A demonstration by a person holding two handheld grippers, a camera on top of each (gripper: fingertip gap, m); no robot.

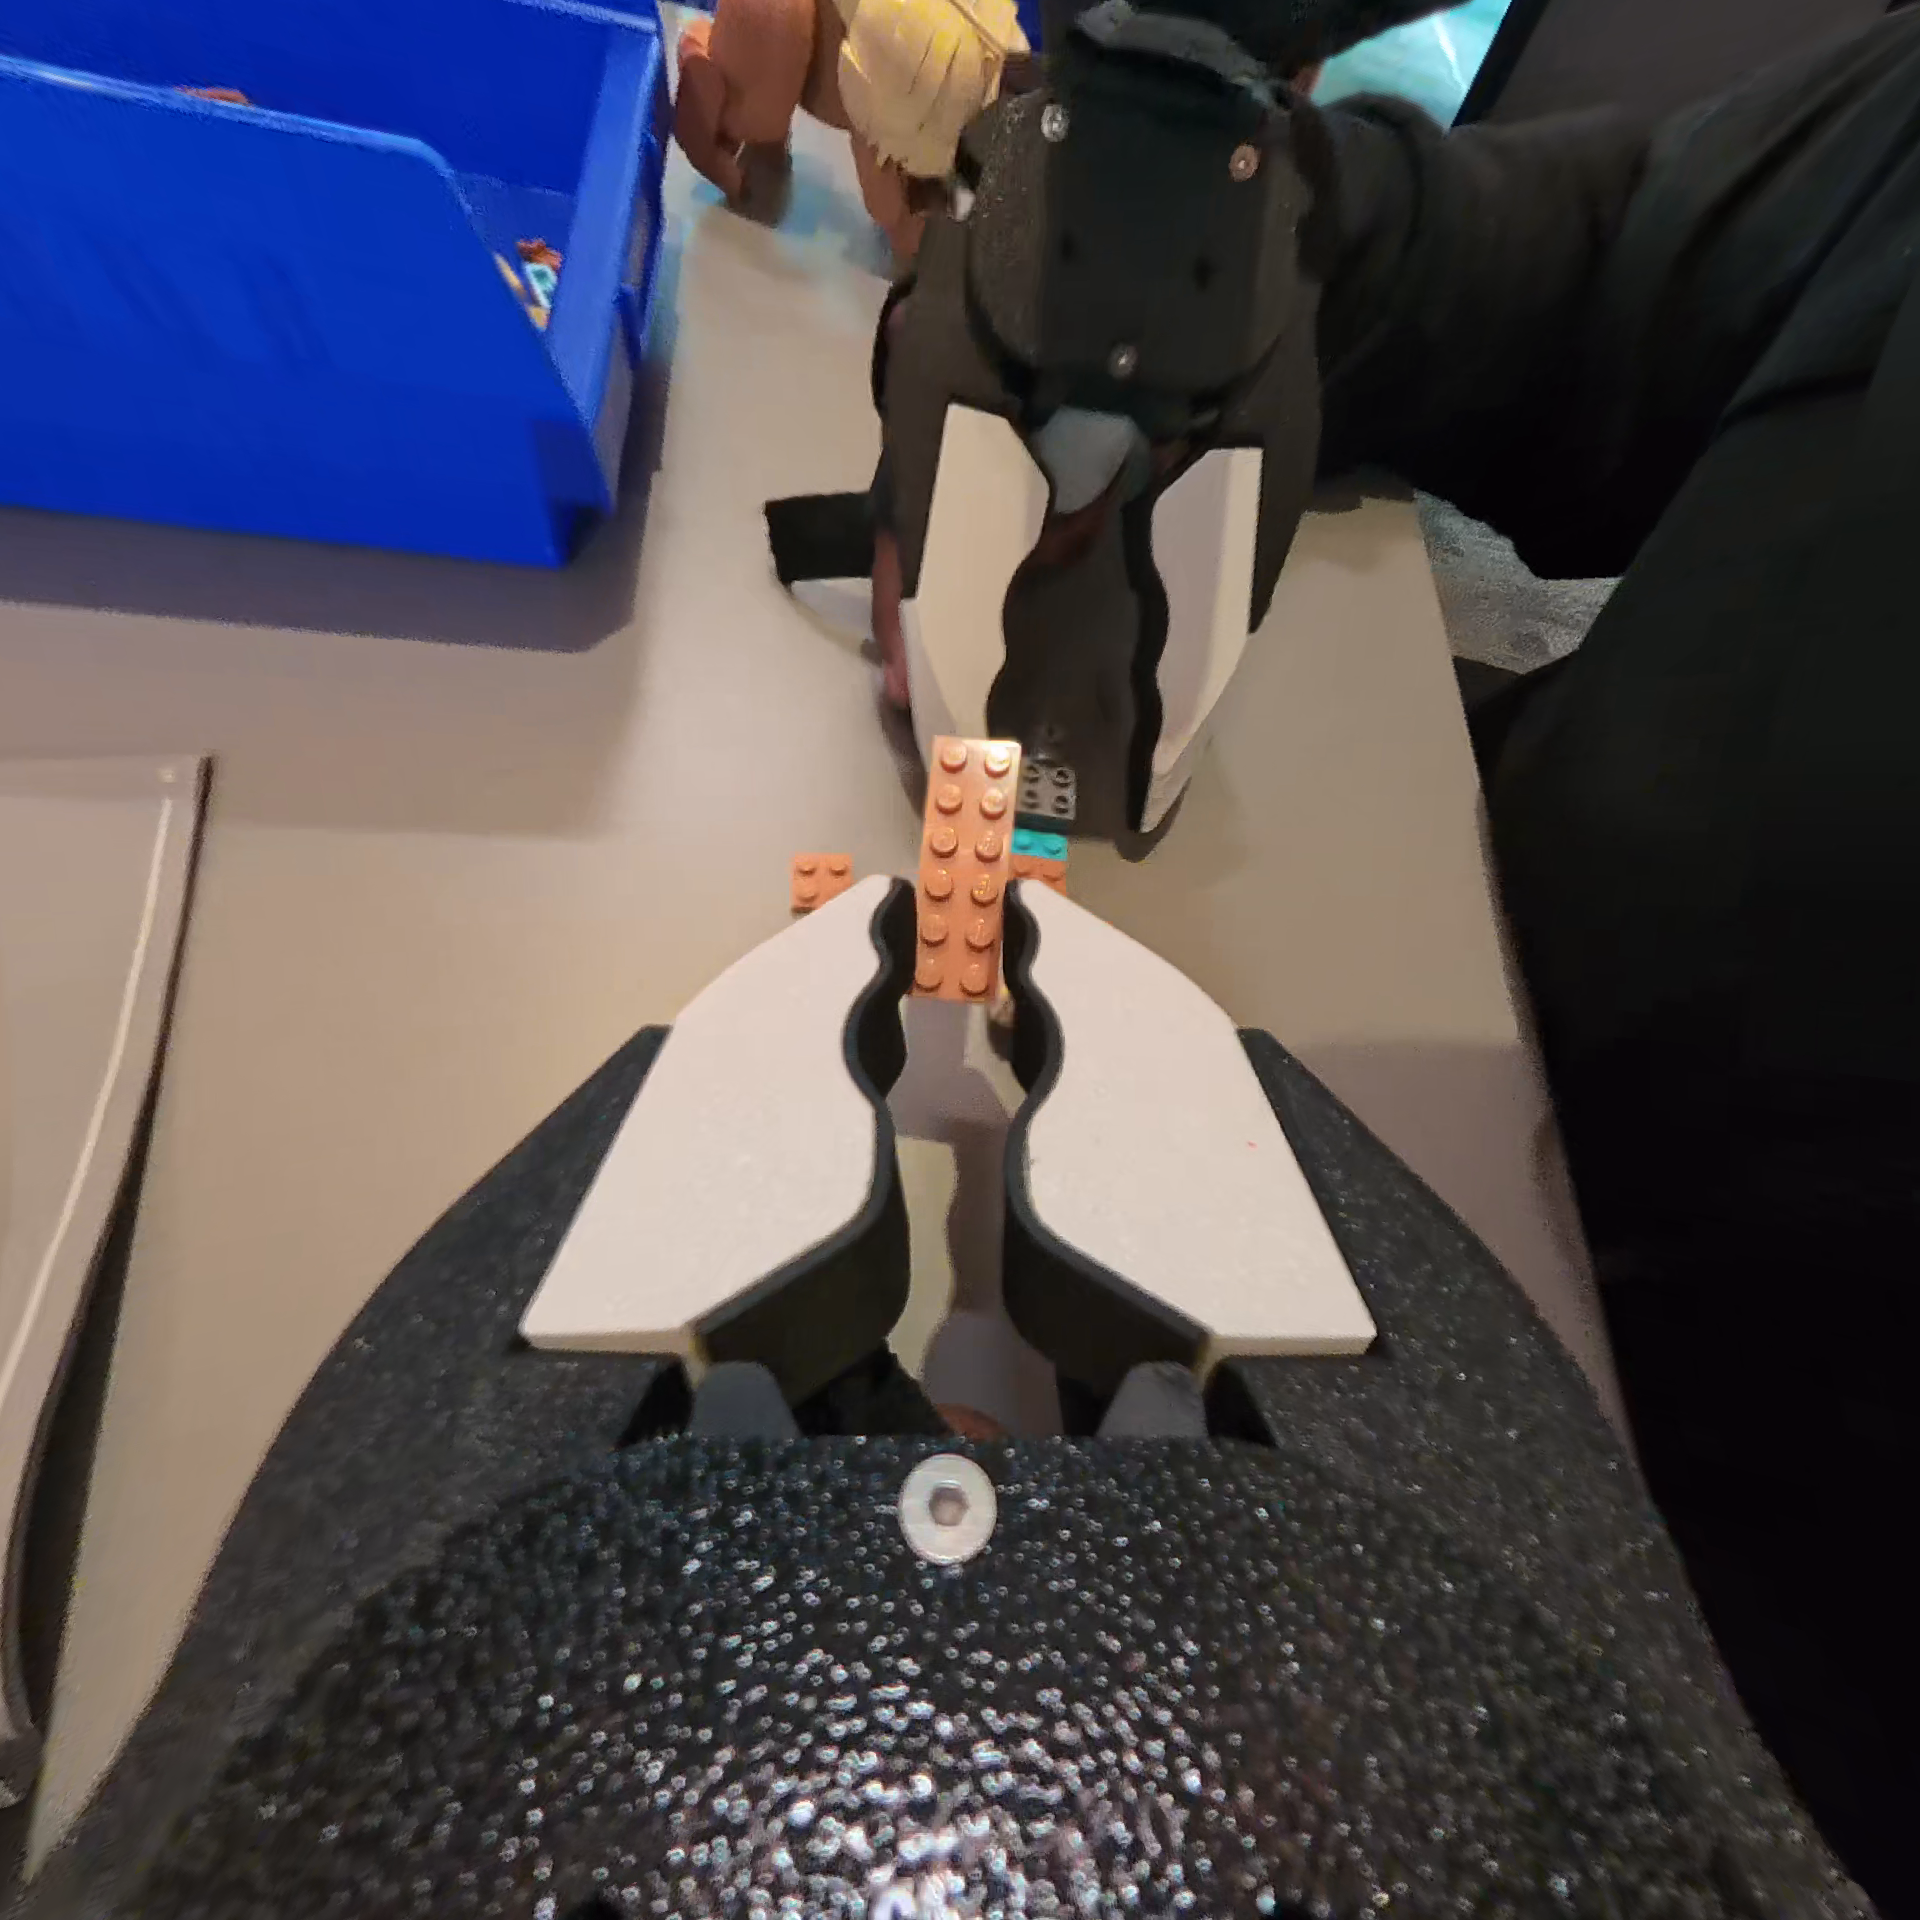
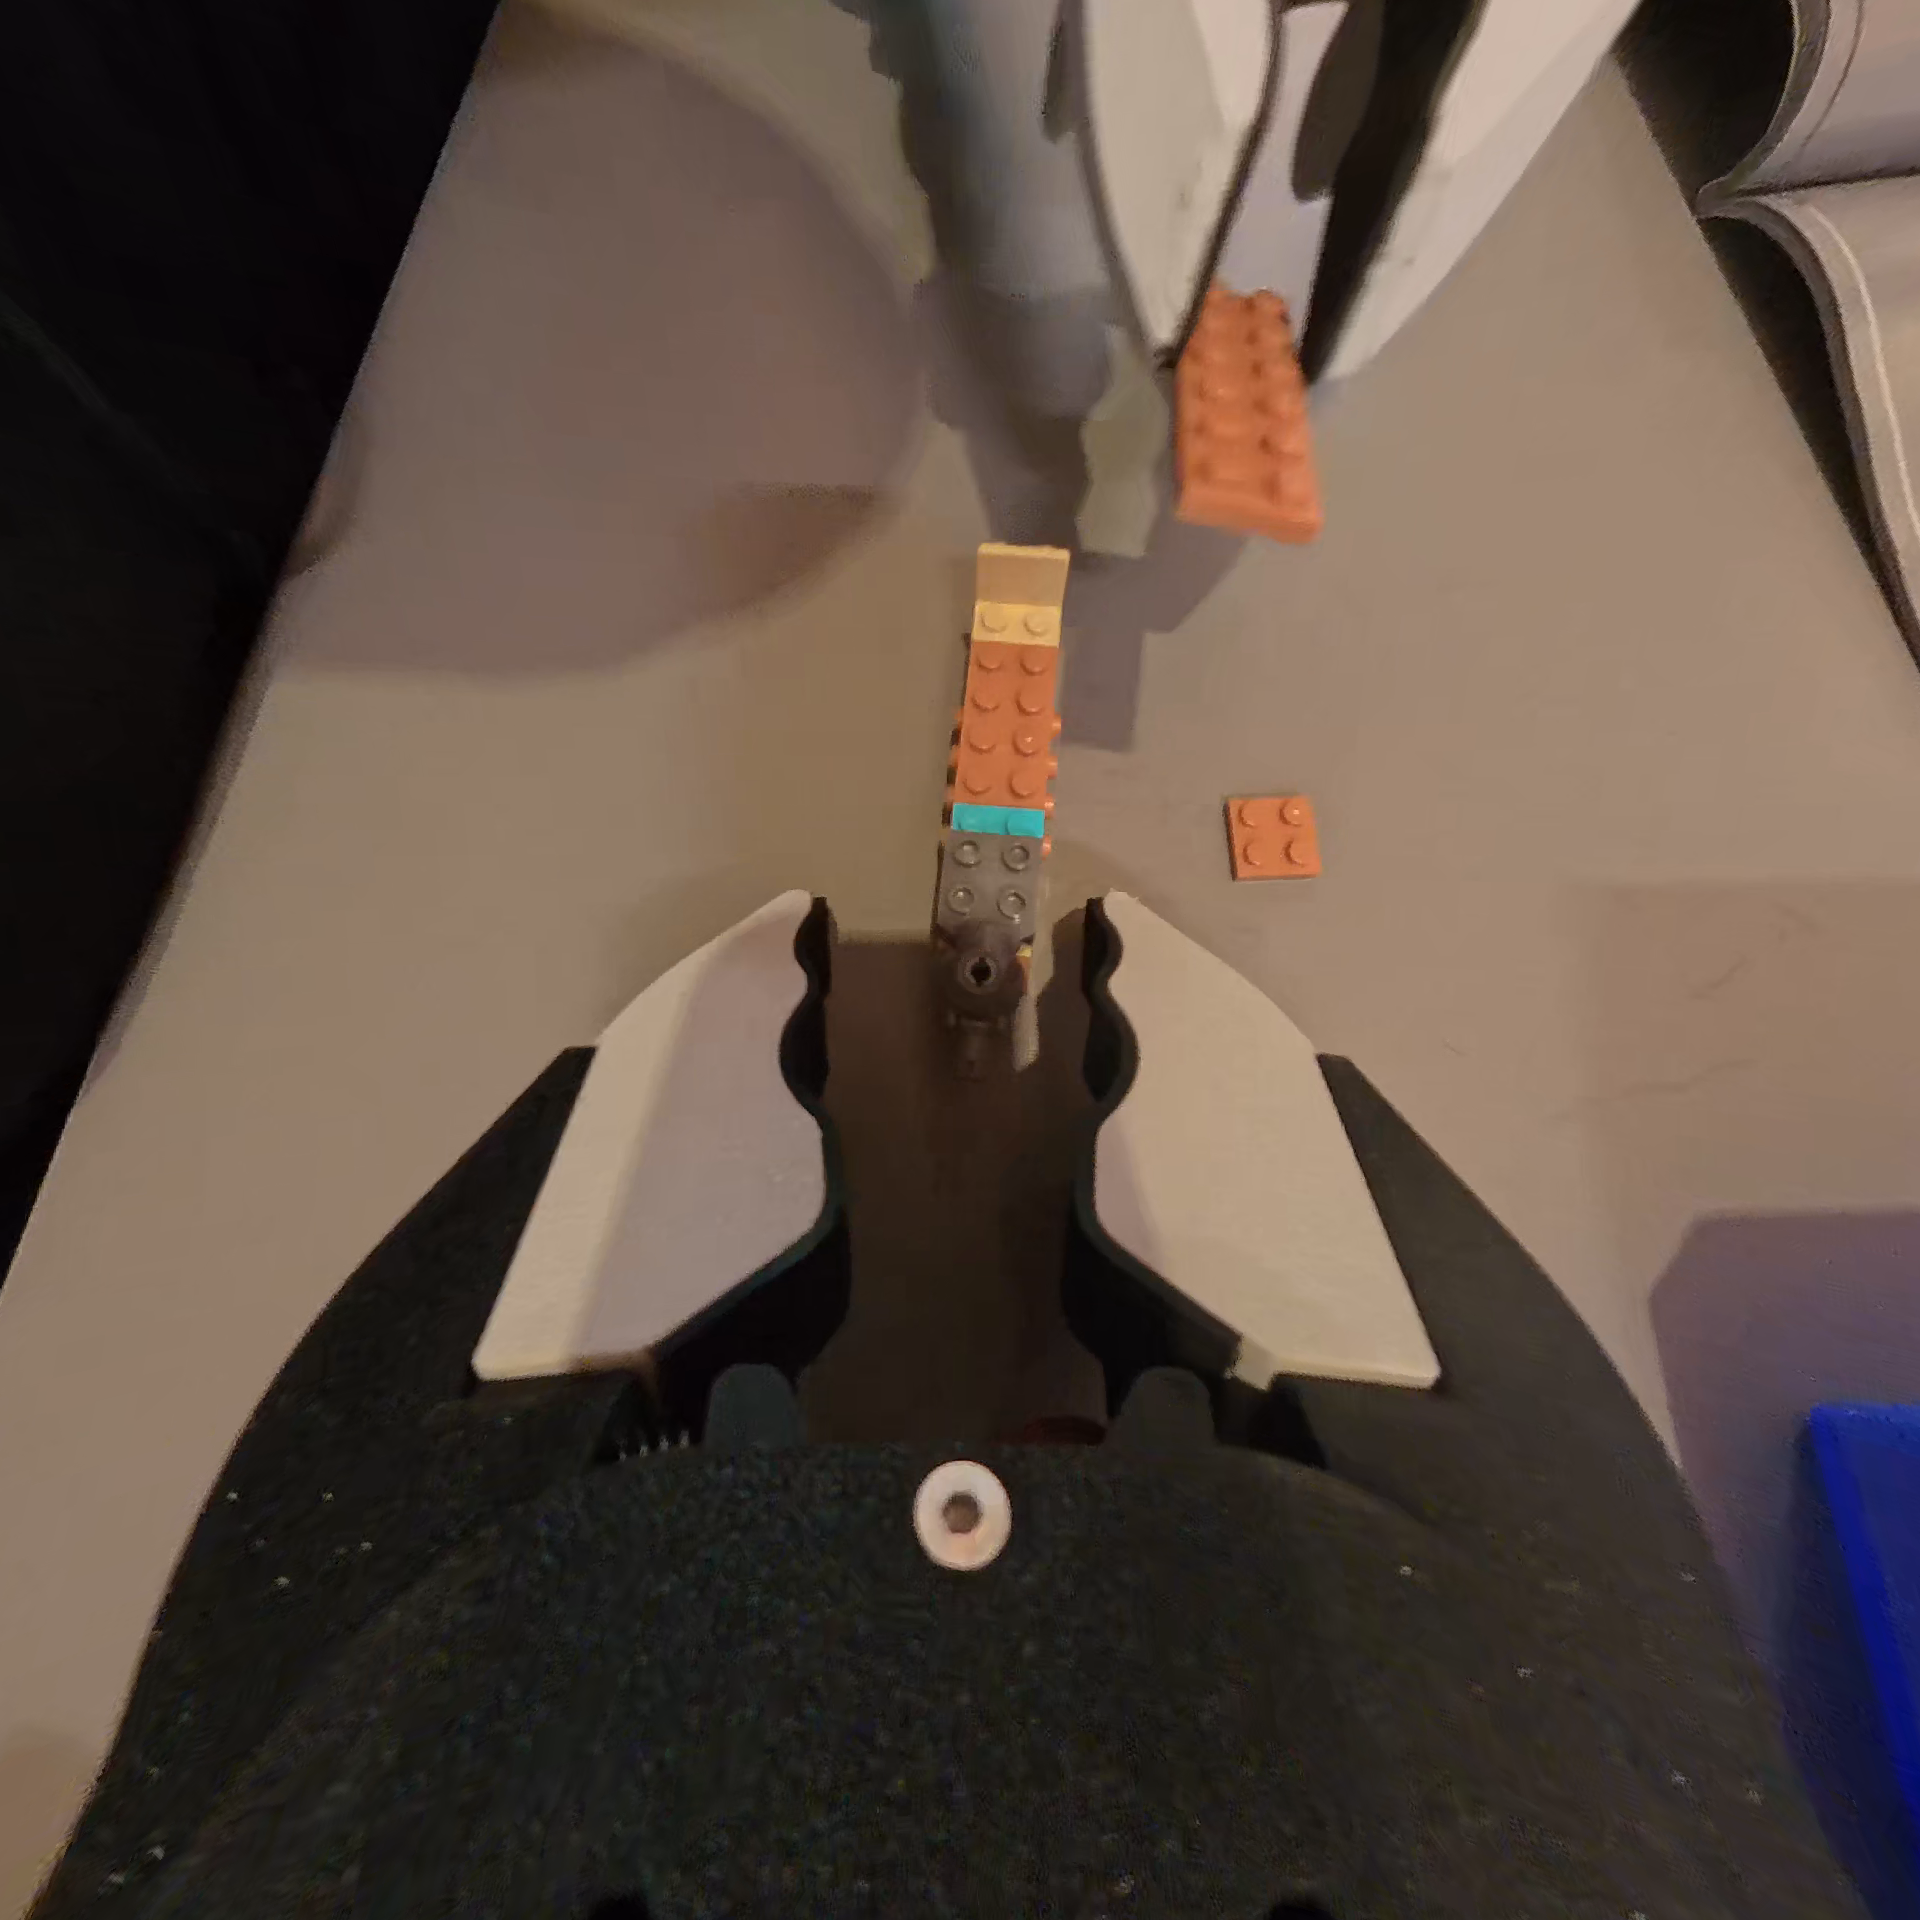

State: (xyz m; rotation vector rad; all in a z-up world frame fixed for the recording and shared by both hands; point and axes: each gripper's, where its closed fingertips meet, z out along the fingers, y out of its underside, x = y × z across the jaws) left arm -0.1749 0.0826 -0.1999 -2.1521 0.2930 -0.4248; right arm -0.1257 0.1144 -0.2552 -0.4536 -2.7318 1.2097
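Left gripper [image 1: 958,914] clamps orange plate [image 1: 964,868] above brick strip [image 2: 1006,748] | right gripper [image 2: 956,935] gapes, empty, straddling strip's grey end | risk: tilted plate misses studs

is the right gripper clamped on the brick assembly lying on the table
No: in the right wrist view the right gripper stands open, with clear gaps between both fingers and the dark grey end of the brick assembly.

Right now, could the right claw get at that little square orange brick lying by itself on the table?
Probably yes. The right claw is open and holds nothing, and the small square orange plate lies flat on bare table, just ahead and to its side. Only the brick assembly stands nearby, off that path.
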